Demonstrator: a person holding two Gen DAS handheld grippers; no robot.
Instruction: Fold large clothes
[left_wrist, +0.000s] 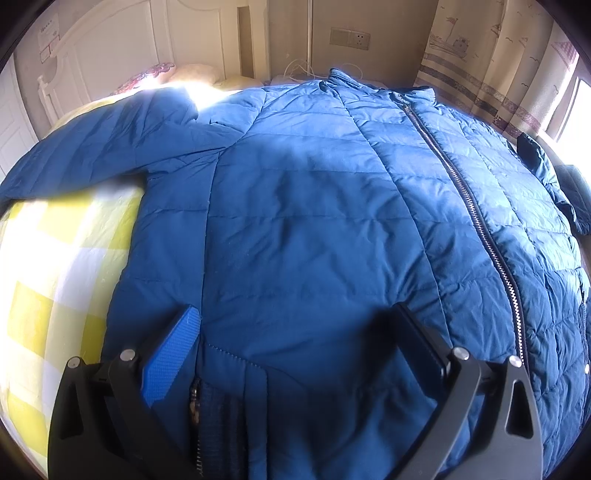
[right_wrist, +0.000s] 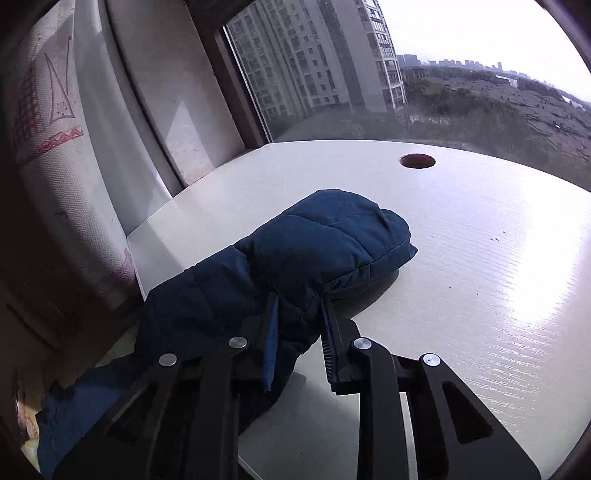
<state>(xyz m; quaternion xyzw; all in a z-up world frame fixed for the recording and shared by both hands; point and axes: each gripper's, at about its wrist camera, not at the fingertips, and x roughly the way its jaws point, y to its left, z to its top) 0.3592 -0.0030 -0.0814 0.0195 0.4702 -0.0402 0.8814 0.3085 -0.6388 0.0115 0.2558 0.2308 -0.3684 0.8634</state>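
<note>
We see the blue quilted jacket (left_wrist: 314, 206) spread front-up across the bed (left_wrist: 55, 266), its zipper (left_wrist: 476, 221) running from the collar down toward the hem. One sleeve lies stretched out to the left over the yellow-and-white checked bedding, and the other sleeve (right_wrist: 295, 258) reaches off the far side onto a white bench (right_wrist: 461, 258) by the window (right_wrist: 351, 66).

Around the jacket we find a white headboard (left_wrist: 110, 48) and pillows (left_wrist: 177, 72) at the head of the bed, a wall socket (left_wrist: 351, 37) with white cables below it, and a patterned curtain (left_wrist: 491, 55) at the right. On the bench there is a round cable hole (right_wrist: 417, 161); the rest of its top near the sleeve is bare, with the curtain and window frame crowding its left edge. A label on the headboard is too small for us to read.

Our left gripper (left_wrist: 295, 332) hovers over the hem near a pocket zipper, its jaws spread wide with only flat fabric beneath them. Our right gripper (right_wrist: 299, 332) has its jaws clenched on a bunch of the sleeve a little back from the cuff, which rests on the bench near its left edge.
</note>
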